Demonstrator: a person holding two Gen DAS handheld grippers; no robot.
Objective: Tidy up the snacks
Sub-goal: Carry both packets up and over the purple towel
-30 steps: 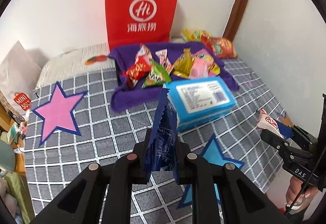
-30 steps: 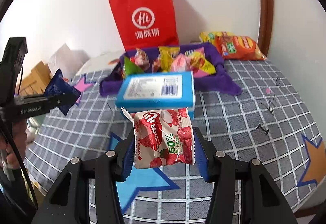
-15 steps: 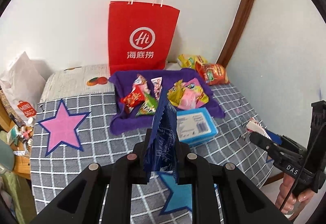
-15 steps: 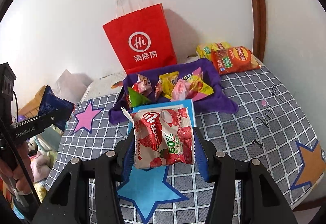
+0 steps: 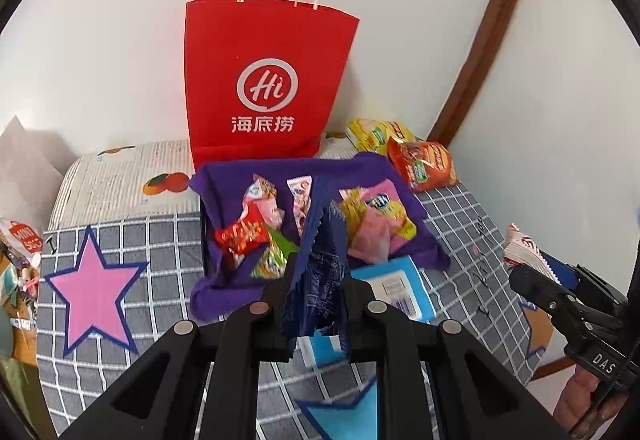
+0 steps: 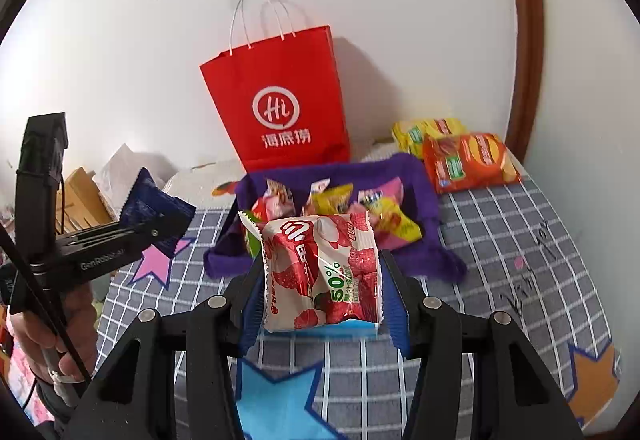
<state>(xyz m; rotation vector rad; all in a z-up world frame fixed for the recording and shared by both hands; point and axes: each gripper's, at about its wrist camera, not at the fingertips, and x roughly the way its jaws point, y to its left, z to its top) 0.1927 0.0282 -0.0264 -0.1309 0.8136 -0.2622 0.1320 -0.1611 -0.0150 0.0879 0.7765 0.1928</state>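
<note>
"Hi" marks red bag [image 5: 272, 79]; "50%" marks lychee packet [image 6: 320, 272].

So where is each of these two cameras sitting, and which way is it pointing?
Left wrist view: sits on the left gripper, looking down along its fingers at the purple tray and red bag; it grips a dark blue packet; the right gripper and hand show at right.
Right wrist view: sits on the right gripper, facing the same way; it grips a red-and-white snack pack; the left gripper shows at left.
Shared: tray, bag, orange chip bag, checked cloth.
</note>
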